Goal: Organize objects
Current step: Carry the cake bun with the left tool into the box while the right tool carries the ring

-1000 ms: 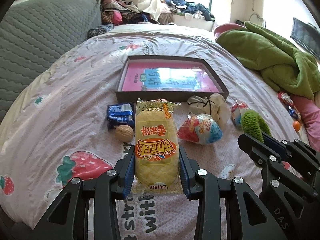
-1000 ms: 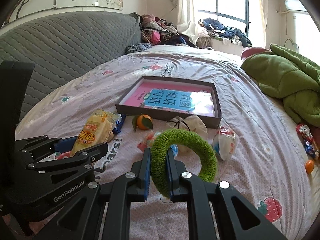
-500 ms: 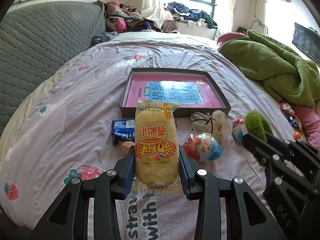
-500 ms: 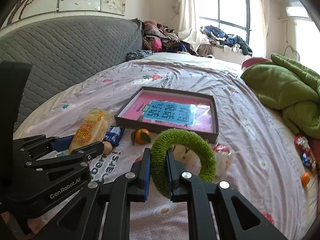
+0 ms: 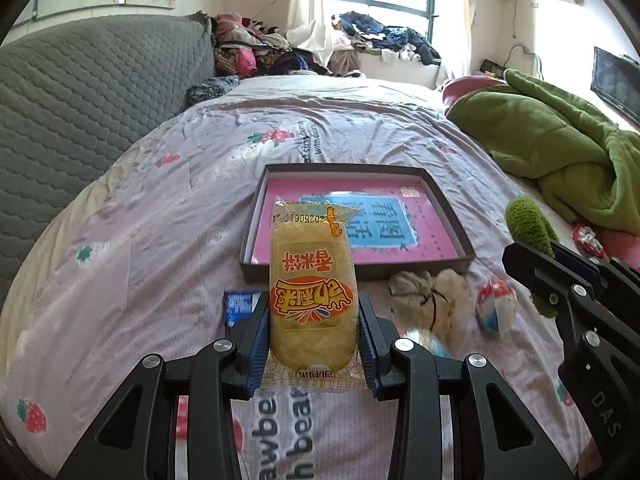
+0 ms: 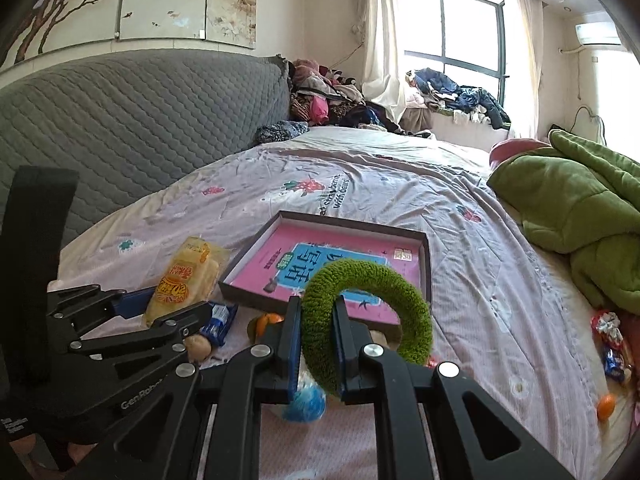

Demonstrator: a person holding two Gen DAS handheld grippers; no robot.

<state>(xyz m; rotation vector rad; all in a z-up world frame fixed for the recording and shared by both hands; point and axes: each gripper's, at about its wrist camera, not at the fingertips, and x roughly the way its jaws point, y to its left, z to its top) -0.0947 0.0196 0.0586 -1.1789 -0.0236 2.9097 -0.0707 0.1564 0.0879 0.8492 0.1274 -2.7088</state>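
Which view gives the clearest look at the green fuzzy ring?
The right wrist view: the green fuzzy ring fills the centre, its whole loop visible, clamped in the right gripper. The left wrist view shows only an edge-on sliver at its right side, above that gripper.

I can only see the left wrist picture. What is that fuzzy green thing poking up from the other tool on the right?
Observer: It's a fuzzy green ring, a complete loop, pinched at its lower left by the right tool.
Operator: Is anything hiding behind the yellow snack packet?
Observer: Yes, a small orange lies on the bedspread just in front of the box.
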